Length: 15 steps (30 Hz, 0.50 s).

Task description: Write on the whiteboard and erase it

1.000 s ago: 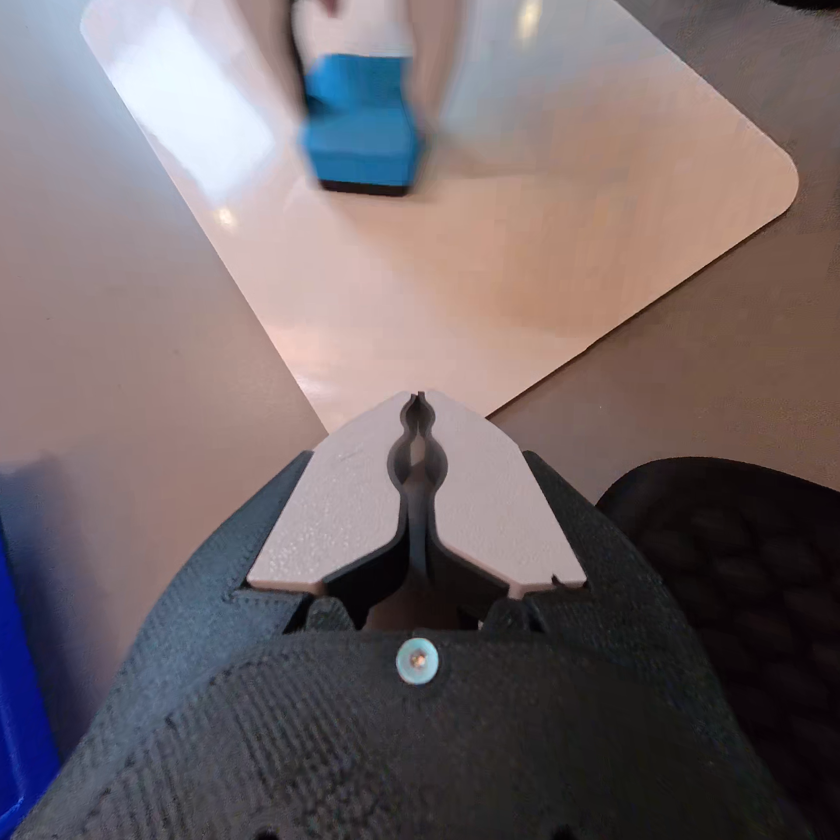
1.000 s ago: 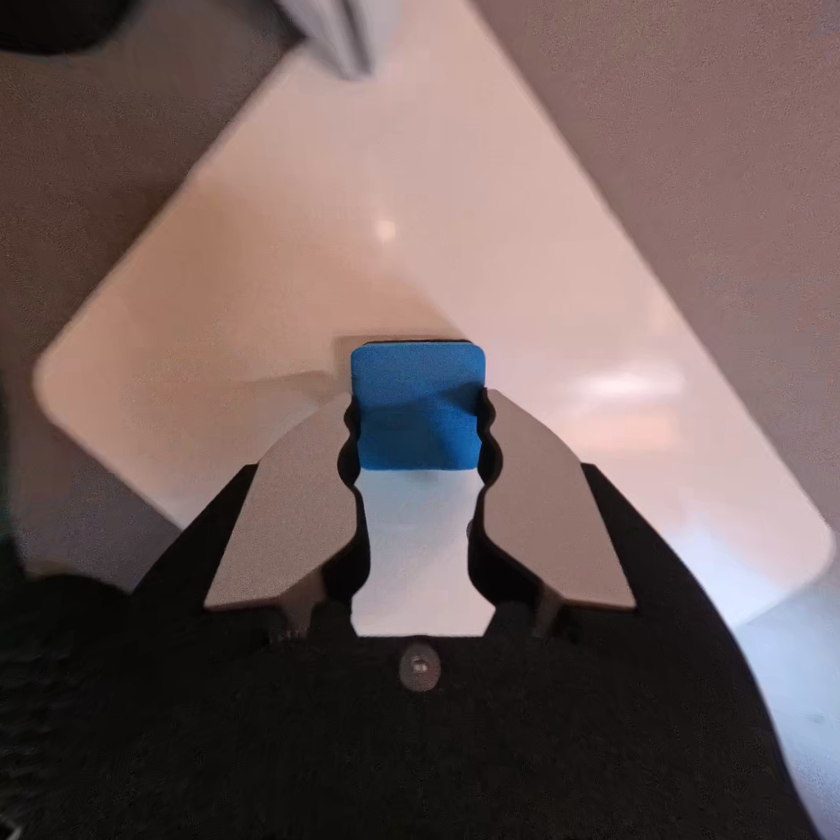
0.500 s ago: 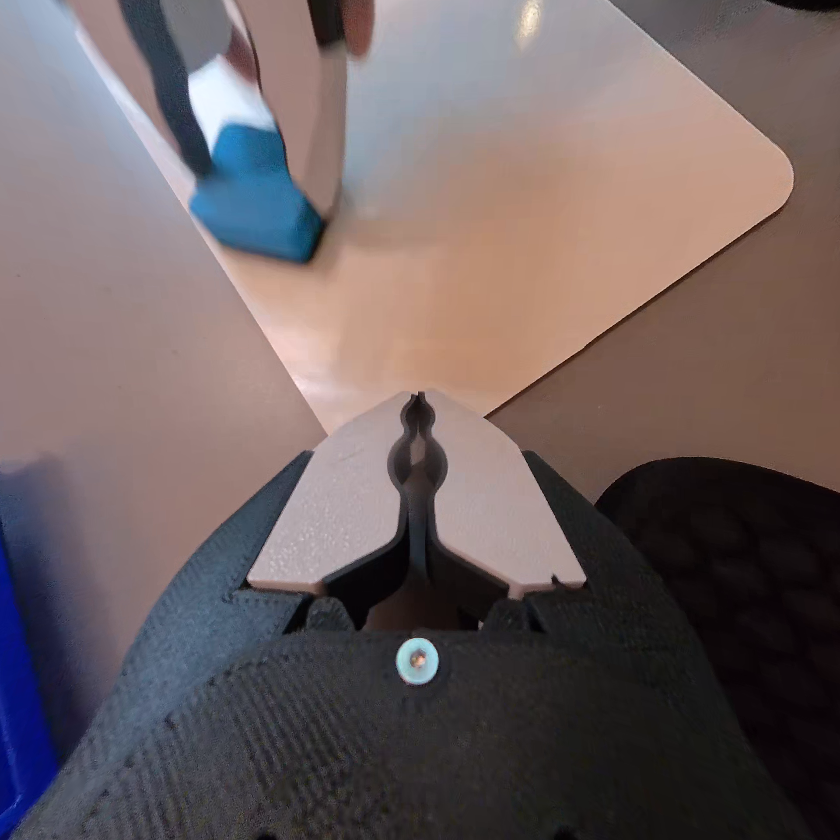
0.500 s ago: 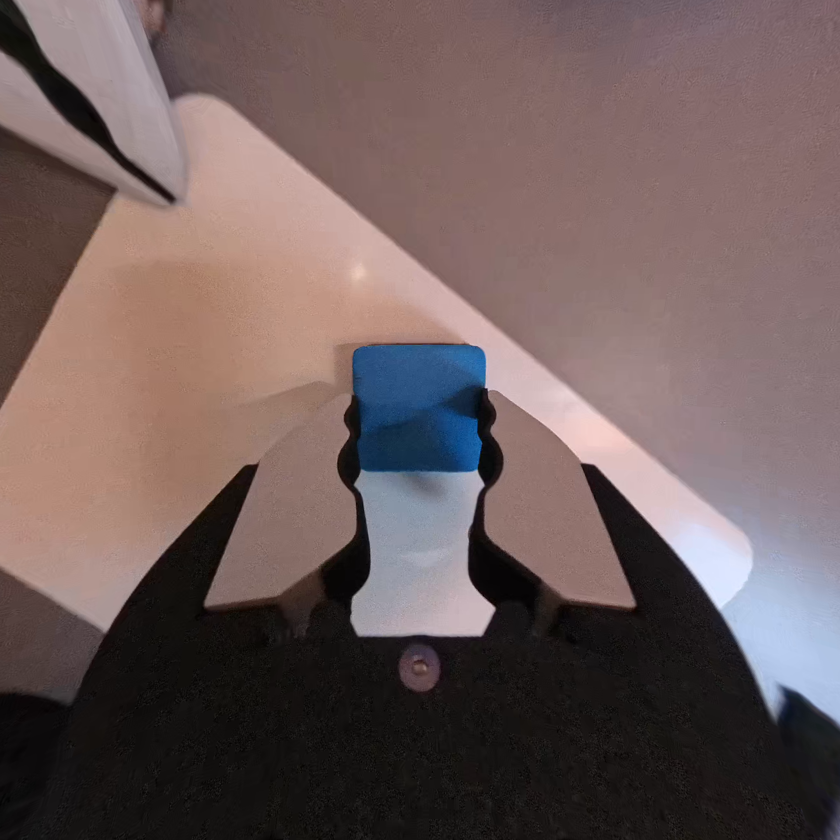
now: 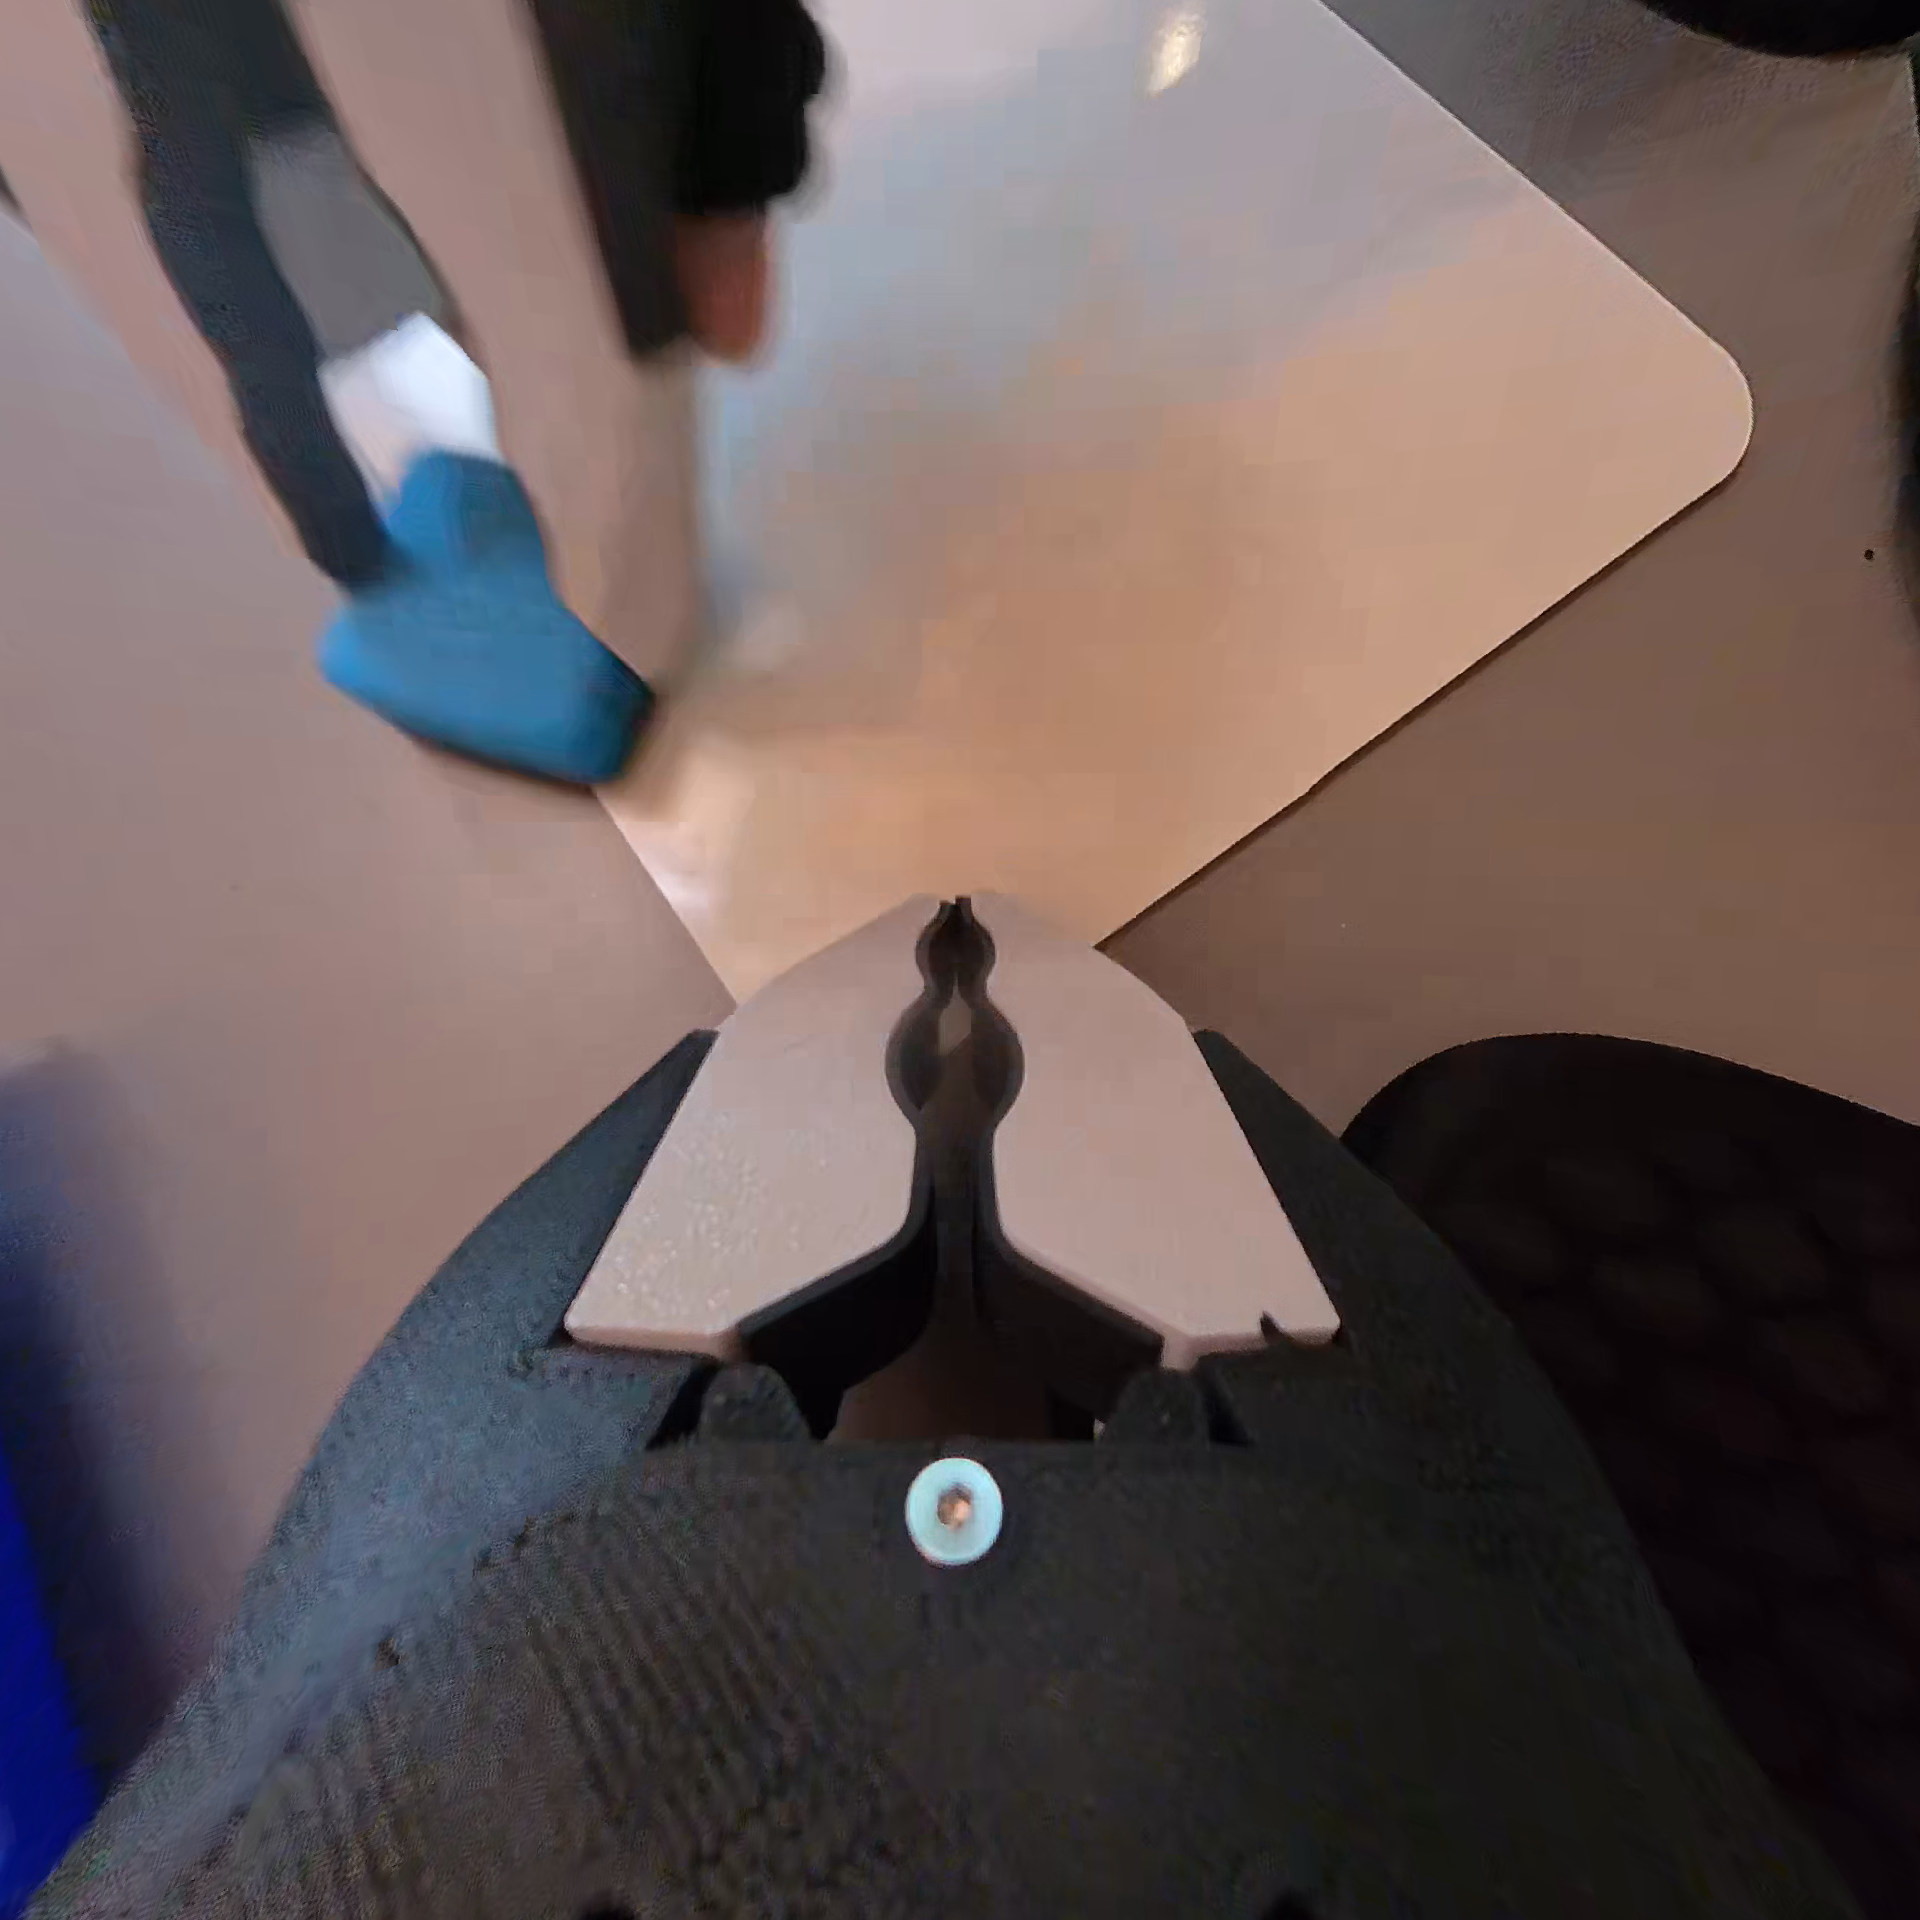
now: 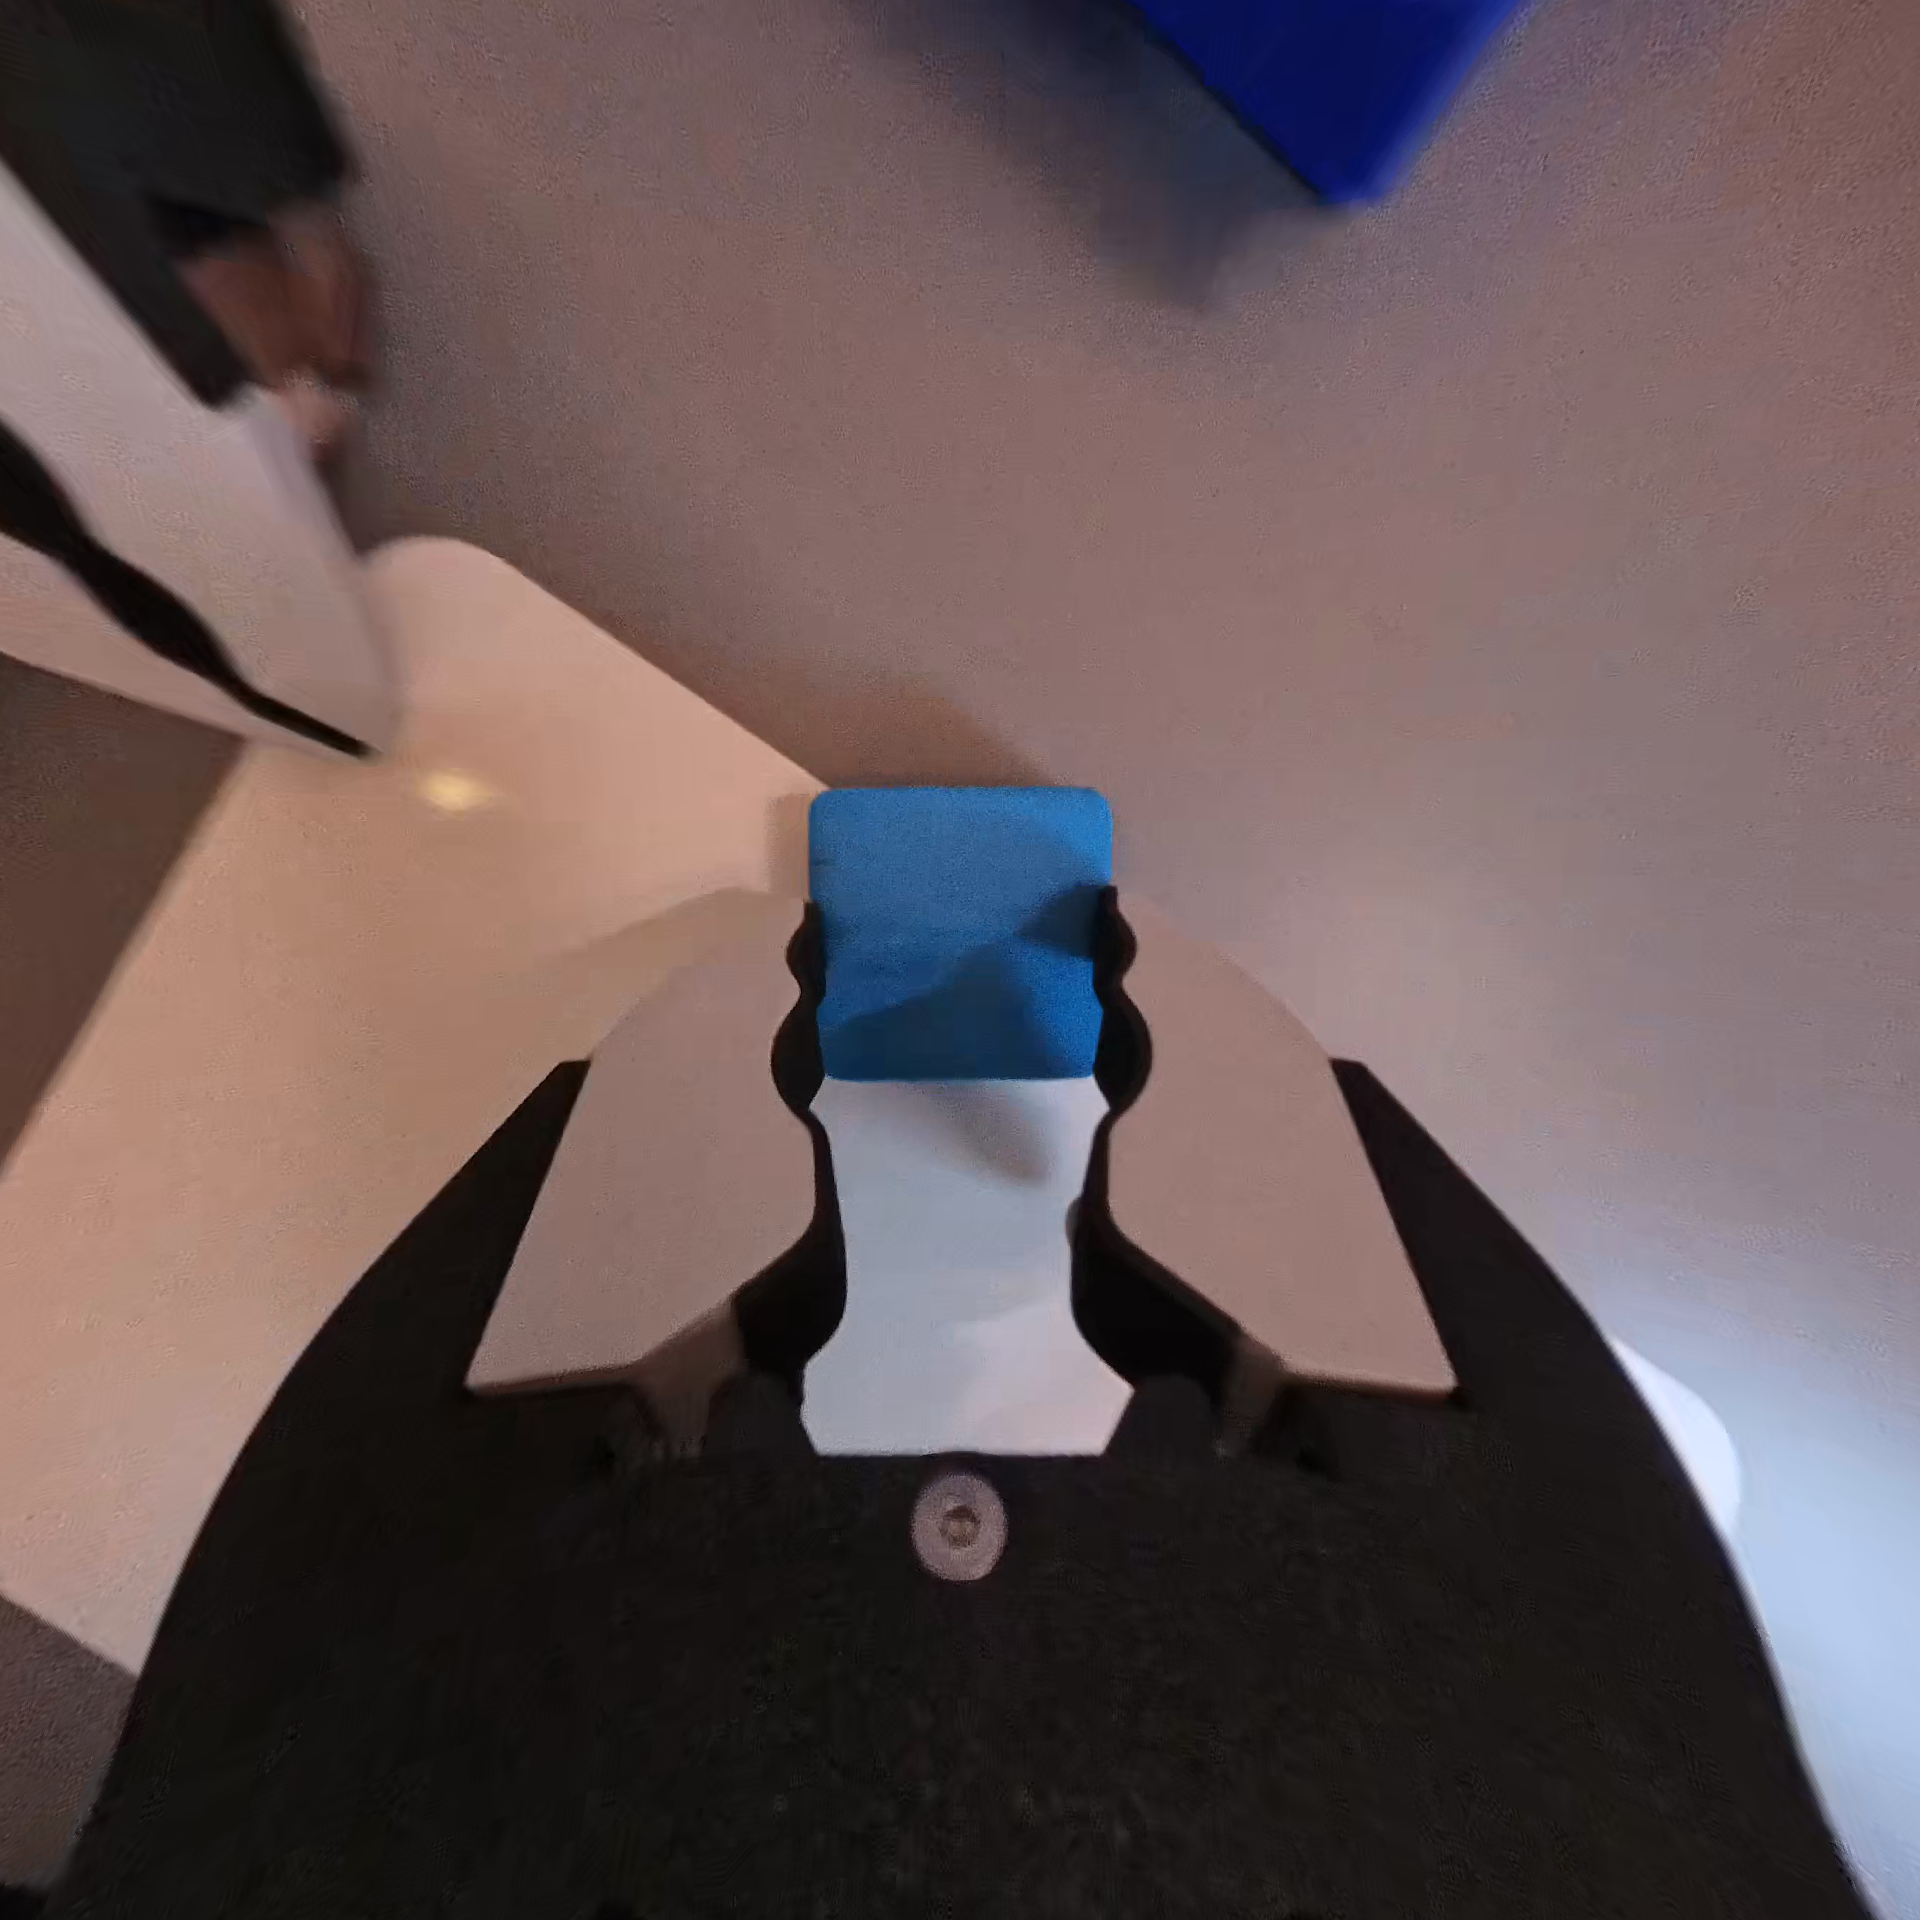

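A matte brown table [image 5: 260,1039] carries the glossy, round-cornered whiteboard [image 5: 1195,520]. At its left edge, the right gripper [image 6: 956,914] clamps a blurred blue foam eraser [image 6: 956,935]. Over its near corner, the left gripper [image 5: 961,914] is clenched empty.

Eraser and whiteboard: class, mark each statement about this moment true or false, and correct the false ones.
1. The right gripper grips the blue eraser. True.
2. The left gripper holds a marker. False: its jaws are shut on nothing.
3. The eraser sits at the whiteboard's edge, partly over the table. True.
4. The whiteboard shows heavy black writing. False: the visible part is blank.
5. The left gripper's tip is at a whiteboard corner. True.
6. The eraser is red. False: it is blue.
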### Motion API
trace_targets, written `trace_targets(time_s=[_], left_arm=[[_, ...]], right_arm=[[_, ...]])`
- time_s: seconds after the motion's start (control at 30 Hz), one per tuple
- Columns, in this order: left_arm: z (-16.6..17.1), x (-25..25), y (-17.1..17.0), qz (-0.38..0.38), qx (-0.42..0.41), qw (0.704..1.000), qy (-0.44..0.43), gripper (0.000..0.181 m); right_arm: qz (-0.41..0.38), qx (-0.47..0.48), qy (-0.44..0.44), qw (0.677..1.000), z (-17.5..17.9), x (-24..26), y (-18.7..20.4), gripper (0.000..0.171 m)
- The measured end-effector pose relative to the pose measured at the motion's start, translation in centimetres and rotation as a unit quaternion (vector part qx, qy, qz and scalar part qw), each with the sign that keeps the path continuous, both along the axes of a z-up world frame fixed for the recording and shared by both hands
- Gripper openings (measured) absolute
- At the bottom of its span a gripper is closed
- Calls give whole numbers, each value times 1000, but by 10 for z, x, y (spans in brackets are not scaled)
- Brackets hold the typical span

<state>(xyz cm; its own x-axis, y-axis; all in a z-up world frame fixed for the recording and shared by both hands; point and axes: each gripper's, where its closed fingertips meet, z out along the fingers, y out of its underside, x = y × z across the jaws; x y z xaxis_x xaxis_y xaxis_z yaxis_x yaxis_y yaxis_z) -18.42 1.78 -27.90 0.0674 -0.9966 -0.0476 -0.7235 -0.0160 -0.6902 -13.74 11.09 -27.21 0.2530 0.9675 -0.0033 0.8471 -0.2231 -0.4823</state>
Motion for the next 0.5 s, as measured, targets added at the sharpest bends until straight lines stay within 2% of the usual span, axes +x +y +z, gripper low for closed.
trace_targets(time_s=[0.07, 0.1, 0.13, 0.23, 0.3, 0.37, 0.43, 0.47, 0.5], left_arm=[[0, 0, 0, 1, 0, 1000, -1, 0], [0, 0, 0, 2, 0, 1000, -1, 0], [0, 0, 0, 2, 1, 1000, -1, 1], [0, 0, 0, 1, 3, 1000, 1, 1], [0, 0, 0, 0, 3, 1000, 1, 1], [0, -1, 0, 0, 2, 1000, 0, 1], [0, 0, 0, 0, 2, 1000, 0, 0], [0, -1, 0, -1, 2, 1000, 0, 0], [0, -1, 0, 0, 2, 1000, 0, 1]], right_arm=[[55, 18, -12, 998, 0, -26, -31, 51], [64, 24, -23, 997, 0, -25, -34, 51], [54, 11, -25, 998, 0, -18, -29, 51], [-59, -1, -59, 997, 0, 40, 30, 51], [-97, -15, -56, 994, 0, 61, 43, 51], [-65, -5, -46, 997, 0, 47, 25, 51], [11, 4, -39, 999, 0, 28, -11, 51], [41, 12, -41, 998, 1, 30, -22, 51], [33, 7, -39, 999, 0, 44, -19, 51]])
